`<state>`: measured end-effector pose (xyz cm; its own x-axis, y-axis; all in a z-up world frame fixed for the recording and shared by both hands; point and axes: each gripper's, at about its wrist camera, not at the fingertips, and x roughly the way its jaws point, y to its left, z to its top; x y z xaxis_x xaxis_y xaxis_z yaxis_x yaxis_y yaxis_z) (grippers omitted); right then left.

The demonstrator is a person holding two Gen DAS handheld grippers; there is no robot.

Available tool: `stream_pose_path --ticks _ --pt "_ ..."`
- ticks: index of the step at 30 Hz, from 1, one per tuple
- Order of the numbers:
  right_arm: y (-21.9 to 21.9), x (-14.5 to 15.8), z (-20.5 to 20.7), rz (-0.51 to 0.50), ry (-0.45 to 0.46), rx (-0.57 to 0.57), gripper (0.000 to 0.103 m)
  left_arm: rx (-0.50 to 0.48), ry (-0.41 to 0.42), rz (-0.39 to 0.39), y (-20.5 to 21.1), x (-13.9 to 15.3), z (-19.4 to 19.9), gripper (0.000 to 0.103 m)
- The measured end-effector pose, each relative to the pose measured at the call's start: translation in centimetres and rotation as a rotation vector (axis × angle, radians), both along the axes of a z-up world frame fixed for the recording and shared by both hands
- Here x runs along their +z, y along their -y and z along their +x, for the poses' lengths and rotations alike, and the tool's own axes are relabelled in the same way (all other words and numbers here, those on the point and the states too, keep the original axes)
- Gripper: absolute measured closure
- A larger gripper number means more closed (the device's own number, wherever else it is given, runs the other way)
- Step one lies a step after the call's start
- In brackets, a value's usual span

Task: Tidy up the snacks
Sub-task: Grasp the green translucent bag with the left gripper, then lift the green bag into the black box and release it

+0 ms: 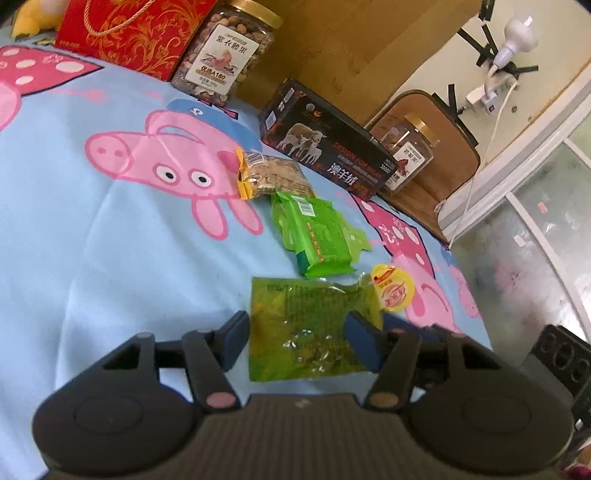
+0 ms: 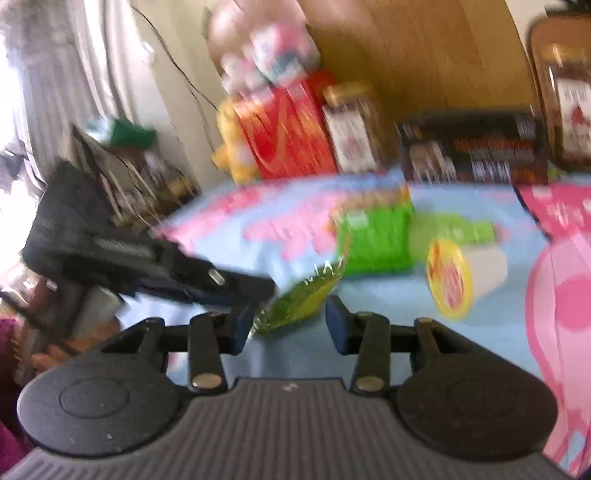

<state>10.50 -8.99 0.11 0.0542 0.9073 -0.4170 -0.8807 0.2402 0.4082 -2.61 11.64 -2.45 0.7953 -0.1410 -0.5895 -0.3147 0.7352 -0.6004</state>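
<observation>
Where the left gripper (image 1: 299, 336) stands: low over the blue cartoon sheet (image 1: 92, 240), jaws apart and astride the yellow-green packet (image 1: 295, 306). One pad is just beside the packet's left edge and the other over its right part, neither seen to press.
Packet: directly ahead of the fingers, apparently flat on the sheet. In the blurred right wrist view its near corner seems tilted up by the left gripper's tip, though this cannot be settled.
Right gripper (image 2: 291, 325): jaws apart with nothing between them. The same packet is just ahead and slightly left.
Why so placed: judged, the loose snacks are being drawn into one cluster and this packet sits at its near end.
Cluster: a jelly cup (image 1: 393, 288) lies just ahead-right of the left gripper, touching the packet's far corner. The green packs (image 1: 317, 236) are farther ahead, and a nut packet (image 1: 273, 177) lies beyond them.
Back row: a black box (image 1: 328, 155), a nut jar (image 1: 225, 51) and a red gift bag (image 1: 125, 33) stand far ahead.
Open room: broad bare sheet lies left of the left gripper.
Edges: the bed's edge falls away close on its right, so the cup looks likeliest to roll off.
</observation>
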Motion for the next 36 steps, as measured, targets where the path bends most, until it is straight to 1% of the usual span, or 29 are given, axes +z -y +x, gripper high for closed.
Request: stream_pose_path --ticks 1,3,4,5,6,7,9,11,12,13,15,17,19,20,21,23,24,25,27,30,33,36 --pt "0.1 0.3 -0.1 0.015 0.012 0.002 0.058 0.003 0.002 -0.014 -0.1 -0.1 0.0 0.045" --pt "-0.2 0.1 0.2 -0.004 -0.004 -0.001 0.058 0.009 0.003 -0.013 -0.2 -0.1 0.0 0.048" --pt "-0.5 -0.3 0.6 -0.024 -0.038 -0.003 0.067 0.0 0.008 -0.024 -0.3 -0.2 0.0 0.047" --pt "-1.0 -1.2 1.1 -0.052 -0.113 0.014 0.076 -0.002 0.013 -0.033 -0.3 -0.3 -0.1 0.047" --pt "-1.5 -2.0 1.6 -0.078 -0.179 0.02 0.078 -0.002 0.011 -0.025 -0.2 -0.2 0.0 0.047" --pt "-1.5 -2.8 2.1 -0.071 -0.247 0.011 0.081 -0.007 0.009 -0.013 0.0 -0.2 0.0 0.047" --pt "-1.4 -3.0 2.8 -0.055 -0.307 0.017 0.082 -0.013 0.007 -0.001 0.1 -0.1 0.0 0.047" --pt "-1.0 -3.2 3.2 -0.032 -0.345 0.023 0.084 -0.012 0.009 -0.026 -0.2 -0.1 -0.1 0.046" --pt "-0.9 -3.3 3.3 -0.02 -0.367 0.03 0.084 -0.008 0.011 -0.054 -0.6 -0.3 -0.2 0.046" --pt "-0.7 -3.4 3.6 0.002 -0.407 0.039 0.086 -0.002 0.016 -0.081 -1.0 -0.4 -0.4 0.045" --pt "-0.1 -4.1 4.5 0.079 -0.55 0.055 0.088 0.006 0.039 -0.139 -1.8 -0.4 -0.8 0.044" --pt "0.7 -4.3 5.3 0.128 -0.628 0.053 0.088 -0.001 0.065 -0.179 -2.2 -0.2 -1.1 0.045" --pt "1.0 -4.2 5.7 0.161 -0.686 0.059 0.088 -0.026 0.095 -0.2 -2.1 0.3 -0.9 0.048" --pt "1.1 -4.2 5.9 0.184 -0.725 0.069 0.088 -0.036 0.111 -0.205 -1.9 0.6 -0.7 0.055" --pt "1.1 -4.1 6.1 0.198 -0.747 0.074 0.088 -0.039 0.124 -0.198 -1.8 1.1 -0.4 0.057" --pt "1.3 -3.3 6.6 0.213 -0.729 0.068 0.088 -0.036 0.115 -0.135 -1.6 2.1 0.5 0.08" --pt "1.5 -2.8 6.9 0.215 -0.713 0.056 0.088 -0.046 0.119 -0.124 -1.7 2.6 1.2 0.083" --pt "1.6 -2.2 7.5 0.217 -0.691 0.046 0.088 -0.061 0.124 -0.122 -1.8 3.2 2.0 0.092" --pt "1.7 -0.7 8.9 0.224 -0.637 0.031 0.088 -0.094 0.131 -0.095 -1.9 4.3 3.9 0.092" --pt "1.1 2.1 11.4 0.225 -0.533 -0.001 0.088 -0.147 0.165 -0.007 -1.6 6.7 8.1 0.092" --pt "1.0 4.8 14.7 0.229 -0.43 -0.049 0.088 -0.179 0.192 0.061 -1.9 8.7 13.2 0.092" --pt "0.1 6.3 19.0 0.209 -0.374 -0.108 0.088 -0.185 0.178 0.101 -2.4 9.4 19.1 0.091"
